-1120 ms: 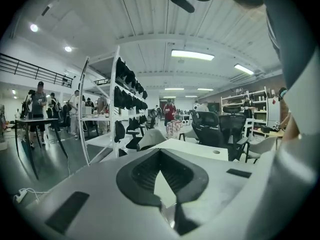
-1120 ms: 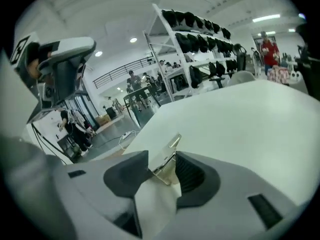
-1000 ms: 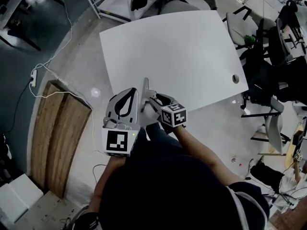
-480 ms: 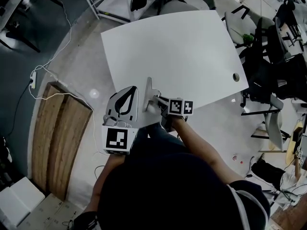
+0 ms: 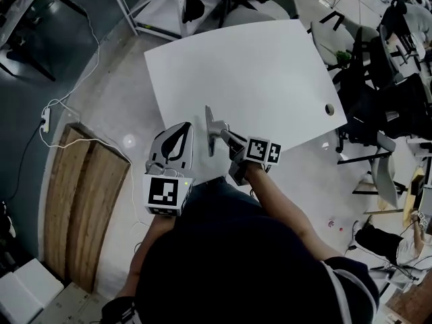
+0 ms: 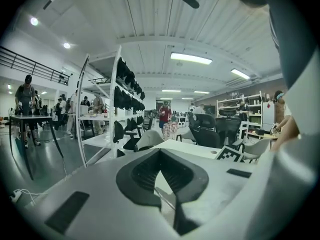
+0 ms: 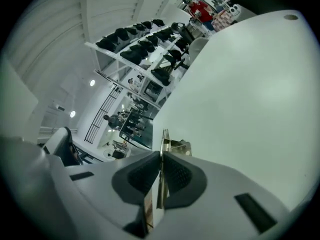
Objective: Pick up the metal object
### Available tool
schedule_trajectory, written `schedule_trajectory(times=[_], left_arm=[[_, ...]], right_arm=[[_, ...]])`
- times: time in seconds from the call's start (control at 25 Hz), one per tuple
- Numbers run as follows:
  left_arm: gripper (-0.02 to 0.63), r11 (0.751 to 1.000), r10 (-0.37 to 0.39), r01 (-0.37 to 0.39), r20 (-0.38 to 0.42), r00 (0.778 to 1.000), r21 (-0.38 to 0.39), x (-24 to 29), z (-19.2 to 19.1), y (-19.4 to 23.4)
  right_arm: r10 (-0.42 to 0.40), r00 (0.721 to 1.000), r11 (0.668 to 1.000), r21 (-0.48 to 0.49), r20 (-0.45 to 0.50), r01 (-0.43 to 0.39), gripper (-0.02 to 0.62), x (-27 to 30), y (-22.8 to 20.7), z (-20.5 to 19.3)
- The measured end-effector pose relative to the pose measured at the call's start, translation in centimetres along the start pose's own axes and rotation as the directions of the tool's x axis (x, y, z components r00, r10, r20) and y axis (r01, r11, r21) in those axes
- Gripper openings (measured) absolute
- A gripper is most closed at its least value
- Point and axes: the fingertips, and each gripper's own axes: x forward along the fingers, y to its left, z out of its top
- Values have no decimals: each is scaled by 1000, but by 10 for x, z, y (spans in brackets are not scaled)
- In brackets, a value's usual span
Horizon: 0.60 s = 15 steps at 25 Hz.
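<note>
Now at the grasp.

- Right tool (image 5: 227, 139): closed on the metal object (image 5: 210, 128). Its jaws have just been closing. In the right gripper view a thin plate (image 7: 162, 149) stands edge-on between the dark pads (image 7: 142, 176), and both press on it.
- Metal object: over the near edge of the tabletop (image 5: 256, 66), upright, broad face turned sideways. A small bracket-like part sticks out past the jaw tips, toward the tabletop's middle. Cannot tell whether its foot is clear of the tabletop yet.
- Left tool (image 5: 175, 145): just off the tabletop's near edge, beside the object but not touching it. Its own view shows the jaws (image 6: 162, 176) a little apart with nothing between them.

Doing the lift well, as I judge it:
- The grip is a narrow pinch on smooth sheet metal, so hold the squeeze firm.
- Rise straight up from the tabletop, slowly, with no wrist roll. The weight sits ahead of the pads and may pivot the plate downward.
- Leave the left tool off the near edge, out of the path.
- Watch for the plate sliding between the pads.
</note>
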Motion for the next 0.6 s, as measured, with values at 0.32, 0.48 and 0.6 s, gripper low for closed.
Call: schedule_trajectory(times=[0.32,0.48,0.6], left_arm=[[21,1000,-11,11,29,1000,19,6,18,4],[21,1000,0,-2,89,996,19,8,43,7],[21,1000,13,-15,119,993,17,9,61,8]], right_arm=[[119,951,949,-314,285,-25,41,-48,107,95],[187,885,840,-537,427,81,41,-84,166,131],[236,829,737,-649,507,187,40,-109,203,144]])
